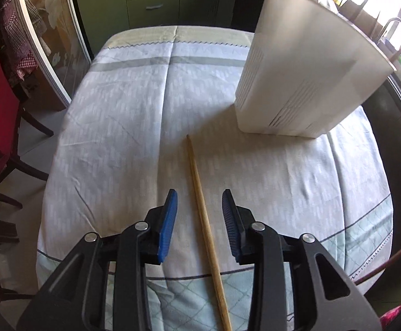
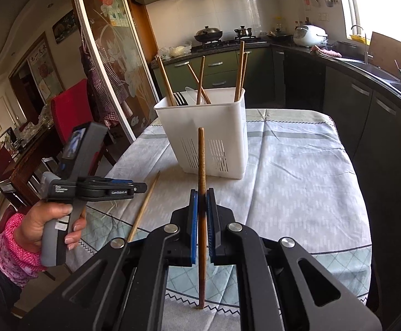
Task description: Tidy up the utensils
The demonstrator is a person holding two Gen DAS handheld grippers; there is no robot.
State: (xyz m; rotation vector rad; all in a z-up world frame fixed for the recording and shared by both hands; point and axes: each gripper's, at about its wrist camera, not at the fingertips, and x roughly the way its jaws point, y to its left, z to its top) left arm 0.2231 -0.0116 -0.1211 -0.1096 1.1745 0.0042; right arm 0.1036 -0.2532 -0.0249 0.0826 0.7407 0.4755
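- Chopstick of pale wood (image 1: 204,220) lies flat on the tabletop (image 1: 117,138), its long axis running from the near edge of the cloth away toward the white utensil basket (image 1: 297,82); its far tip points at the basket's base and stops short of it, not touching.
- Left gripper (image 1: 199,207) hangs over this chopstick with the fingers (image 1: 170,220) apart, one on each side of the stick; no pad touches it.
- A risk, in my judgement: the stick is thin and round, so if the fingers close off-centre it may roll on the cloth or tip up at one end.
- Dark chopstick (image 2: 202,182) is clamped between the shut fingers of the right gripper (image 2: 202,193). It stands nearly upright, upper end toward the basket.
- It is held near the middle, with long parts free above and below, so I think it could swivel in the pads, or catch on the basket's rim (image 2: 200,104).
- Basket already holds several chopsticks (image 2: 239,71) leaning in different directions, and a fork; a new stick could jam against them.
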